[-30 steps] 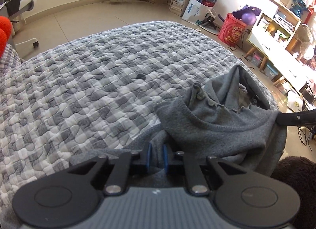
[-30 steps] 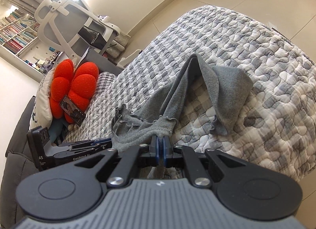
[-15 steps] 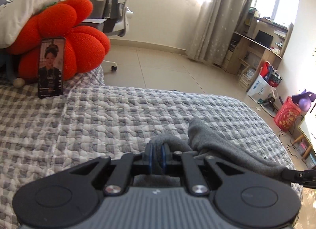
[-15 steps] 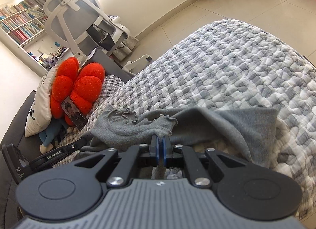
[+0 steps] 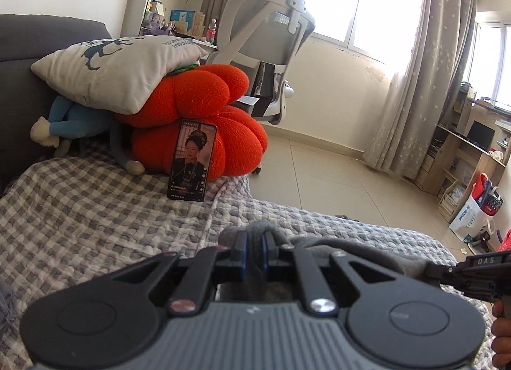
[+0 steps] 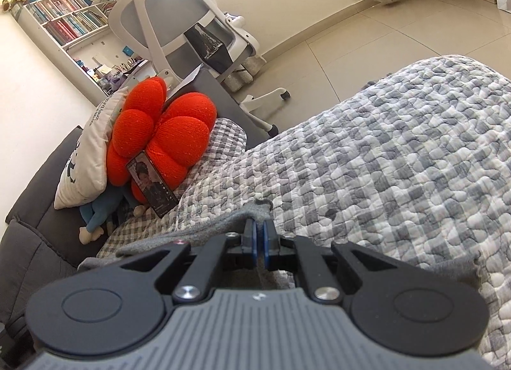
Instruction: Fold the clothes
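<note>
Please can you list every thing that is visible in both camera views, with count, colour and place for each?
grey garment: one, grey, on the quilt, pinched by both grippers.
quilt: one, grey and white check, covering the bed.
flower cushion: one, orange-red, at the bed's head.
pillow: one, cream with print, lying on the cushion.
soft toy: one, blue, under the pillow.
phone: one, black, screen lit, leaning on the cushion.
office chair: one, white and grey, on the floor beside the bed.
bookshelf: one, white, against the wall.
curtains: pale grey, at the window.
left gripper: black, shut on garment.
right gripper: black, shut on garment.
</note>
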Tool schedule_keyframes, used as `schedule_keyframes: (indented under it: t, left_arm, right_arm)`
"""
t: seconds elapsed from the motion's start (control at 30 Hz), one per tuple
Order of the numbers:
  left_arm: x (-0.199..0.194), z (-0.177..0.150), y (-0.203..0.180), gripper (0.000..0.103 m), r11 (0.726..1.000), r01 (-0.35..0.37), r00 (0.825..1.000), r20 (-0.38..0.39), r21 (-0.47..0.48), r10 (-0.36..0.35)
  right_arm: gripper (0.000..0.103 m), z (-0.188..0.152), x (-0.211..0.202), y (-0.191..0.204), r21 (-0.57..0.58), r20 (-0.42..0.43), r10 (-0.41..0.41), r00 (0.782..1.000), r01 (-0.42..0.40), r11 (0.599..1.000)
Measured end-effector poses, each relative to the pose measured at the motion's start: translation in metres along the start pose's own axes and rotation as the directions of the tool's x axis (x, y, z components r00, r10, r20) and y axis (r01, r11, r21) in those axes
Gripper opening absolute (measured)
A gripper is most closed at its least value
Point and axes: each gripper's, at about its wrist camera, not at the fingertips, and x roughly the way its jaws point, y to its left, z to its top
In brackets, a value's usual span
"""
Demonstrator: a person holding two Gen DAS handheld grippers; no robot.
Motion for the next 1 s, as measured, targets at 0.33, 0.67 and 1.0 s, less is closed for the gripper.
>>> schedule_keyframes:
  t: [0.33, 0.67, 1.0]
  left_arm:
    - [-0.006, -0.040, -0.006, 0.009, 0.988, 0.155, 0.965, -0.219, 0.019, -0.147]
    - [0.009, -0.067, -0.013, 0.009, 0.969, 0.230, 0.889, -0.425, 0.092, -0.171]
    - [-0.014, -0.047, 0.000, 0.034, 0.950, 0.311, 0.878, -0.393, 0.032, -0.274]
  right_arm:
    - [0.007, -0.008, 0.009, -0.018, 0.039, -0.014, -0.052, 0.999, 0.053, 0.998]
    - [0.007, -0.022, 0.002, -0.032, 0.034, -0.062, -0.122, 0.991, 0.124, 0.992]
    - [0.008, -0.038, -0.005, -0.054, 0.089, -0.127, -0.133, 0.983, 0.145, 0.985]
